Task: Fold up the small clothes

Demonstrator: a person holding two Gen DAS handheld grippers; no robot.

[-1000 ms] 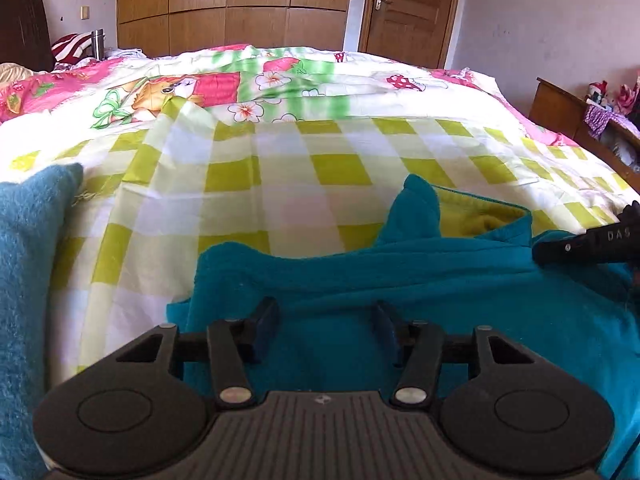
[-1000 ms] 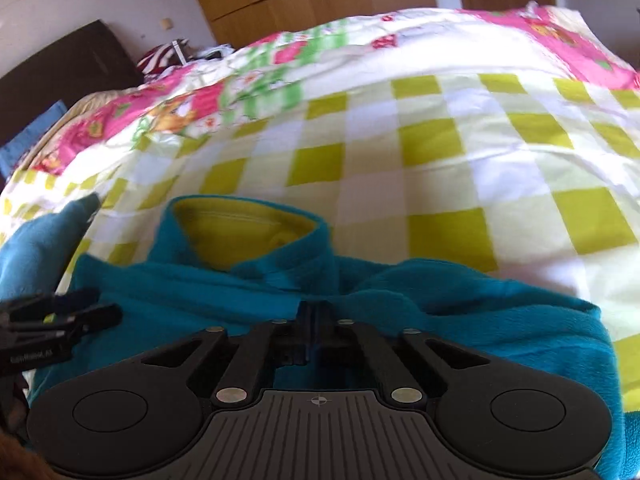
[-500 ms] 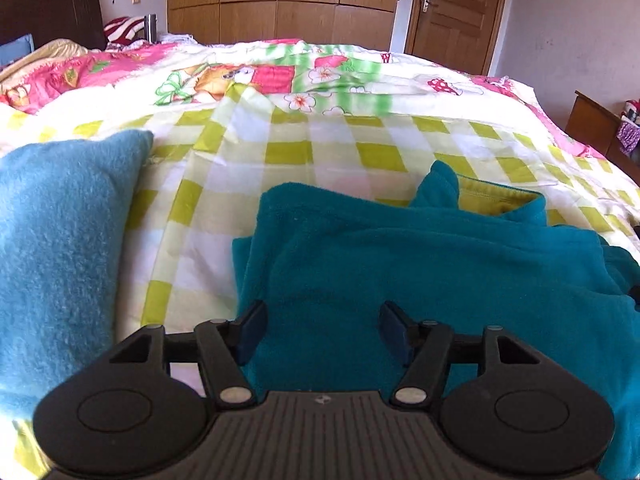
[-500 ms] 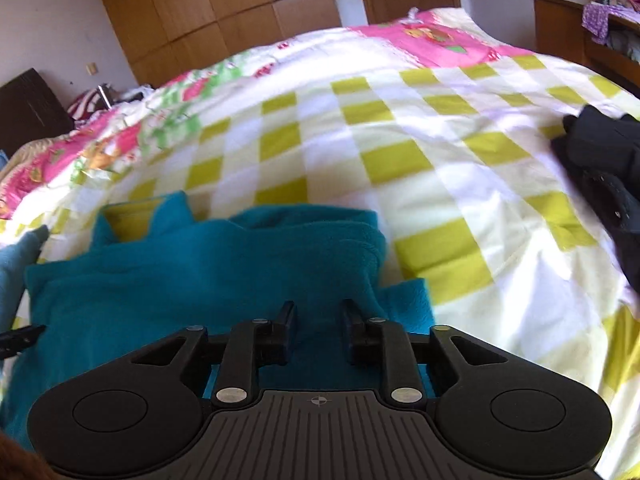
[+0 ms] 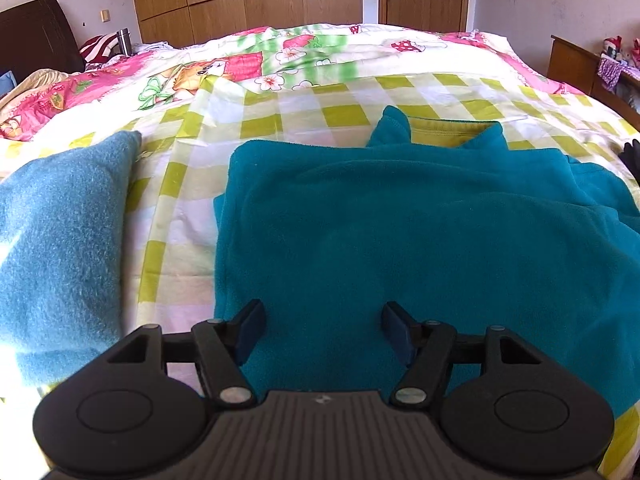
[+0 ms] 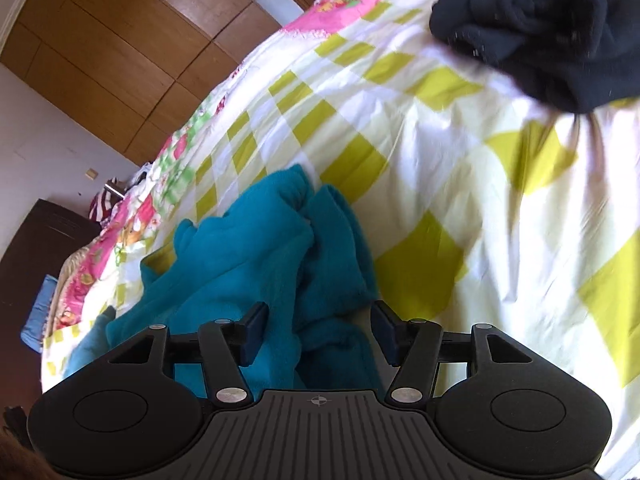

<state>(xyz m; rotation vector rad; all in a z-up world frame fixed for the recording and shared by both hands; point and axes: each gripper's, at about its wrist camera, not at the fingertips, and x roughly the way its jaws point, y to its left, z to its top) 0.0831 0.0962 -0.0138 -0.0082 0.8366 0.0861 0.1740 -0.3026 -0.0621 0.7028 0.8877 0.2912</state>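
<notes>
- As you look along the left tongs (image 5: pixel 322 330), the teal fleece top (image 5: pixel 400 232) lies flat on the bed (image 5: pixel 344 114) straight ahead, collar at the far end, long axis running away from you. These tongs are spread with fleece beneath them, not pinched, and have just been widening.
- In the right view, your right tongs (image 6: pixel 318 332) have just sprung apart over the top's bunched right edge, gripping nothing. A black garment (image 6: pixel 552 36) lies farther right; the right hand is nearer.
</notes>
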